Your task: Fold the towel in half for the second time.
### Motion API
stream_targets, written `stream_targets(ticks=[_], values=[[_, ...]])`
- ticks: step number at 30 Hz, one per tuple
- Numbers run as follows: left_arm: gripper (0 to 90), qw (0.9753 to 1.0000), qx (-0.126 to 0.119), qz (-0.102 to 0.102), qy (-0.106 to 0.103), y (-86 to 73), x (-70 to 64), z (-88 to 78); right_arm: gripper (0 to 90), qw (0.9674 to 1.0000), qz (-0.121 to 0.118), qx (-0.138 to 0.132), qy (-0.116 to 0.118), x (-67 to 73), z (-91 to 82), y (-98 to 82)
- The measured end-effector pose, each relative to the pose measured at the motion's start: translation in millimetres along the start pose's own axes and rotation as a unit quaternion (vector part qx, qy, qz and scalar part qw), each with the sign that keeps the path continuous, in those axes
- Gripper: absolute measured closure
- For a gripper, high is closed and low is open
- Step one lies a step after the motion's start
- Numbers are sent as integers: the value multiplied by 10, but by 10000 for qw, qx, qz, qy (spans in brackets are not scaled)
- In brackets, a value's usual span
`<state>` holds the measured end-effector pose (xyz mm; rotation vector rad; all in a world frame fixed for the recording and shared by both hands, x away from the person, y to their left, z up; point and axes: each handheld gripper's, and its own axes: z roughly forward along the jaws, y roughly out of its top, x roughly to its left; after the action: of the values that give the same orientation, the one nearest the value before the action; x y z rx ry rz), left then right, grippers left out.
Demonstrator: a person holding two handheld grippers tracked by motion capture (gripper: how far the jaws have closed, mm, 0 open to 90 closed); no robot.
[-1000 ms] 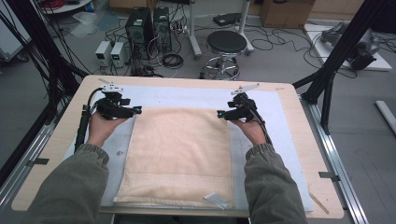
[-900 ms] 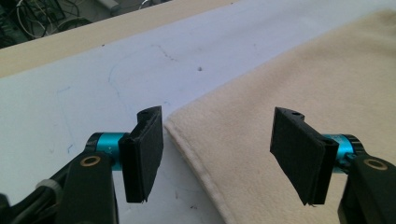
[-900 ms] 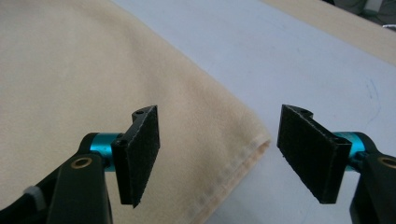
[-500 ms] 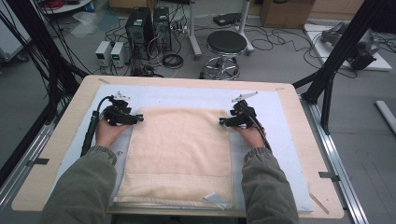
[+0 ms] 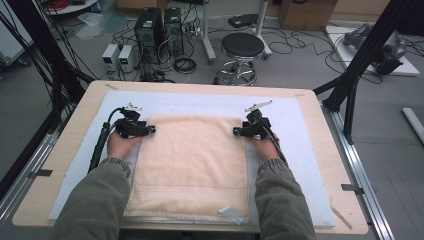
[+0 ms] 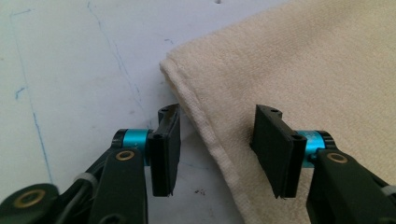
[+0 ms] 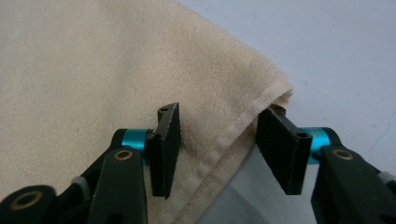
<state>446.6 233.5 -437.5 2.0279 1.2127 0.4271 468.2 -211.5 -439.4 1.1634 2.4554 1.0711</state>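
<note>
A cream folded towel [image 5: 192, 165] lies flat on a pale mat [image 5: 300, 150]. My left gripper [image 5: 150, 130] rests low at the towel's far left corner. In the left gripper view its jaws [image 6: 219, 149] straddle the hemmed edge of the towel [image 6: 303, 70]; they have just been closing, with gaps still beside the cloth. My right gripper [image 5: 236, 132] sits at the far right corner. Its jaws [image 7: 224, 149] have also just been closing around the towel's hem [image 7: 93, 70], one pad over the cloth and one over the mat, neither pressing.
The mat covers a wooden table [image 5: 65, 150]. A small grey label [image 5: 230, 214] lies at the towel's near edge. Beyond the table stand a stool [image 5: 242, 47], computer boxes [image 5: 157, 27] and cables. Black frame posts [image 5: 360, 65] rise at the right.
Both hands have come down onto the towel's far corners. Both pairs of jaws stand narrower than before.
</note>
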Motion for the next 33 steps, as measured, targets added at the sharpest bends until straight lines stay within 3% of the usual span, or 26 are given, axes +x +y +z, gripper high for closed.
stream_targets(ticks=[3,7,14,20,33], values=[[628,9999,24,11,-111,1,-6,-7,619,10000,26,23,82,16,-2,10],[763,9994,21,-55,-339,0,-12,-6,789,9988,150,65,460,16,6,15],[829,9995,32,2,-326,7,-25,-31,823,9989,32,93,462,41,-36,40],[835,9995,-117,114,-285,42,-44,-116,827,9985,-118,-118,526,61,-170,96],[835,9955,-708,467,-411,123,-107,-551,828,9954,-426,-492,697,178,-516,185]])
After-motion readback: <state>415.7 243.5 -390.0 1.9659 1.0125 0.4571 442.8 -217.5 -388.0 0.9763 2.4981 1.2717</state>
